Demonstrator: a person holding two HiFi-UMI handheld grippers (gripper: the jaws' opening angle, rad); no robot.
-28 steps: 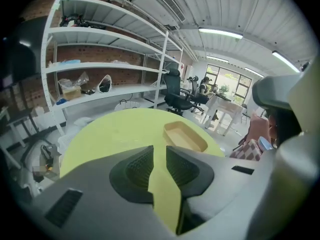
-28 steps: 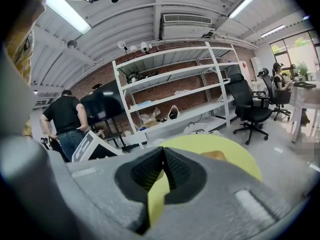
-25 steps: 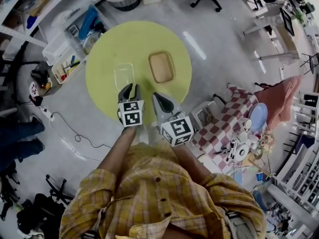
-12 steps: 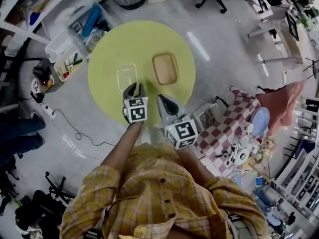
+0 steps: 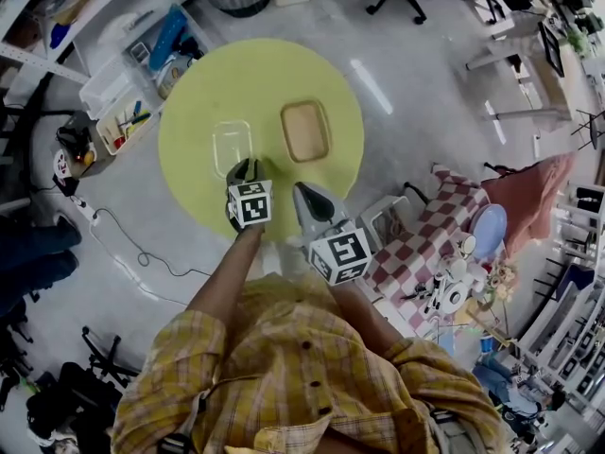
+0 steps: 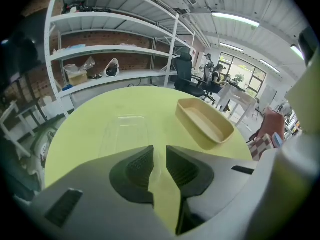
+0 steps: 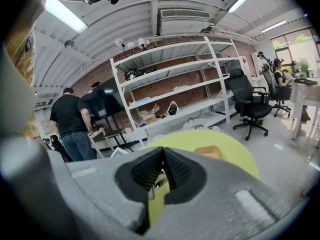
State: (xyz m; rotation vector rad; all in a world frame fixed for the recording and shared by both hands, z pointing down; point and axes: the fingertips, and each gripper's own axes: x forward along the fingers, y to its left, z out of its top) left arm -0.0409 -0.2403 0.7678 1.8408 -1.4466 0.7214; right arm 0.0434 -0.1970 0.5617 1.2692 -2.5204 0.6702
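two containers lie side by side on the round yellow-green table (image 5: pixel 194 88), well apart from its rim, with a strip of bare top between them, so either can be approached from the person's side.

the clear plastic rectangular container (image 5: pixel 233 147) sits to the left, open side up. the tan rectangular tray (image 5: pixel 305 130) sits to the right, also open side up and empty.

the left gripper (image 5: pixel 244 166) is held low over the near part of the table, just short of the clear plastic rectangular container's near end. its own view looks along the table top, with that container (image 6: pixel 124 133) straight ahead and the tray (image 6: pixel 205 125) off to the right. its fingers stand a narrow gap apart, with nothing between them.

the right gripper (image 5: pixel 299 191) is held over the table's near edge, apart from both containers. it appears tilted upward, since its view shows mostly white metal shelving (image 7: pixel 170 91) and a person in a black shirt (image 7: pixel 70 119), and only the far part of the table. its fingers meet at the tips and clamp nothing.
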